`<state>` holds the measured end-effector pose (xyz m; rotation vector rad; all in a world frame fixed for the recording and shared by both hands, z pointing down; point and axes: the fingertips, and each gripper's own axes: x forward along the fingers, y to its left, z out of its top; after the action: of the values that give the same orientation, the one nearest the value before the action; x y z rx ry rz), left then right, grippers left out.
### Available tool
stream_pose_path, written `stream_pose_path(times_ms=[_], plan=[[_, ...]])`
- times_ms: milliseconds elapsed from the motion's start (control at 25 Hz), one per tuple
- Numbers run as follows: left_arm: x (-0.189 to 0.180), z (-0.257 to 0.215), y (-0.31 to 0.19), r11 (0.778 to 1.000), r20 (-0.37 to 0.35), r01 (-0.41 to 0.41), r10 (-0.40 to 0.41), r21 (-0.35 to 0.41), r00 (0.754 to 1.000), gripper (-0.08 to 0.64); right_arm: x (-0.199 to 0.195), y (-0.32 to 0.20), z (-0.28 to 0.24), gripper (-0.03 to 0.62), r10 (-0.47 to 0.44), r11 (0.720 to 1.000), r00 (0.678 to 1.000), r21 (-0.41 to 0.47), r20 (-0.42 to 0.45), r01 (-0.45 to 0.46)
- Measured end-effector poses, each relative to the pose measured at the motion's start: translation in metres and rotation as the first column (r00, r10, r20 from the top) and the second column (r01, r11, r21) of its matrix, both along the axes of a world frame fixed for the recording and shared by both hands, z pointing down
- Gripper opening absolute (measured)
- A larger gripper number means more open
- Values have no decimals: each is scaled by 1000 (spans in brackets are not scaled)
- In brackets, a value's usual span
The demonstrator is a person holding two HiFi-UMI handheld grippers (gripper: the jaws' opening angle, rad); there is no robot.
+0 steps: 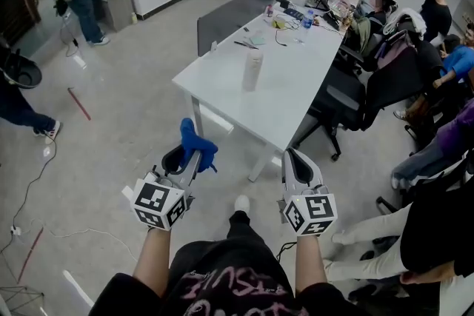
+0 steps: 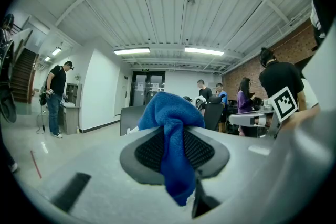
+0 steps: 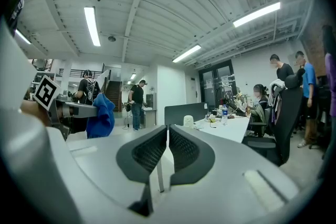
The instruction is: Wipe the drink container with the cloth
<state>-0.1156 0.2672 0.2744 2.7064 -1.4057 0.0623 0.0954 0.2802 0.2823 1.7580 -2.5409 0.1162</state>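
From the head view, my left gripper [image 1: 187,158] has its jaws pinched on the blue cloth [image 1: 197,143], which bunches above the tips and hangs a little to one side. My right gripper [image 1: 296,159] is beside it with nothing in it. The drink container [image 1: 252,70] stands upright on the white table [image 1: 296,89], its long axis vertical, near the table's closer end. It is ahead of both grippers, well apart from them, and roughly between their lines, so I would not call either hand clearly nearer. It looks pale and closed at the top, and I cannot tell what is inside. In the left gripper view, the cloth [image 2: 170,113] fills the gap between the pads and drapes down over them, so the container is hidden from here. In the right gripper view, the right gripper [image 3: 167,132] has its jaws pressed together on nothing. The container [image 3: 188,121] shows just right of that line, far off on the table [image 3: 231,128]. I judge the cloth hand must travel forward before wiping can start, with the free right hand able to steady the container.
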Motion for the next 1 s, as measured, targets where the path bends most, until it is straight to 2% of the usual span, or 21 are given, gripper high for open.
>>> stream_pose_path(times_ms=[560, 1000], plan=[[9, 18, -71, 999, 17, 13, -12, -52, 1000, 92, 6, -77, 19, 15, -25, 998, 1000, -55, 12, 25], [24, 41, -144, 994, 28, 29, -26, -106, 999, 92, 20, -156, 41, 25, -46, 993, 999, -104, 26, 48]])
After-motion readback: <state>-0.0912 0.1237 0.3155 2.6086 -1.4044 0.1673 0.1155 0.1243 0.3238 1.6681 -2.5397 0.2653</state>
